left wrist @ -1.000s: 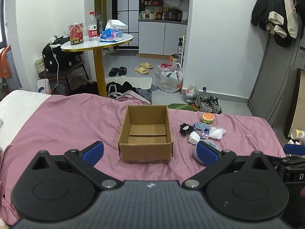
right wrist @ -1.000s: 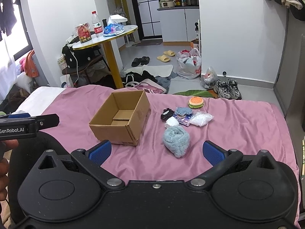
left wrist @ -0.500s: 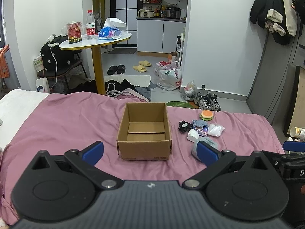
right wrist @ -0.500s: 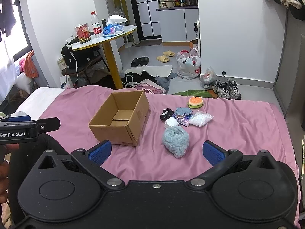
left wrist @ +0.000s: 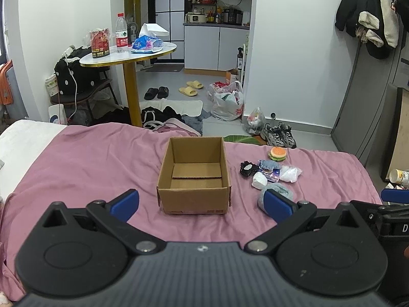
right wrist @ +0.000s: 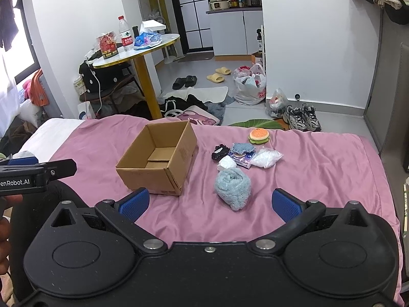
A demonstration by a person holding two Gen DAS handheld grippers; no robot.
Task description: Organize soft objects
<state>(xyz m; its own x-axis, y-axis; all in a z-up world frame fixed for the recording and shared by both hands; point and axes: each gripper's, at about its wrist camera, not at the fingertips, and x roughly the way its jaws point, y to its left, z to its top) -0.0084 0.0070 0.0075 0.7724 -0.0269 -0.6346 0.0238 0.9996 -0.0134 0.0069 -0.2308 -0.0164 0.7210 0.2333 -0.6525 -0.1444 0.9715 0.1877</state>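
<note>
An open, empty cardboard box stands on the pink bedsheet. To its right lies a cluster of soft things: a rolled light-blue fuzzy towel, a burger plush, a black item, a small white item, a blue tissue pack and a clear white bag. My left gripper is open and empty, in front of the box. My right gripper is open and empty, just short of the towel.
The bed's far edge runs behind the box. Beyond it stand a round yellow-legged table with bottles, clothes and slippers on the floor, plastic bags and sneakers. A wardrobe stands at right.
Both views have shifted slightly; the box and the soft things sit a little higher and farther off. Nothing was grasped and both grippers stay open.
</note>
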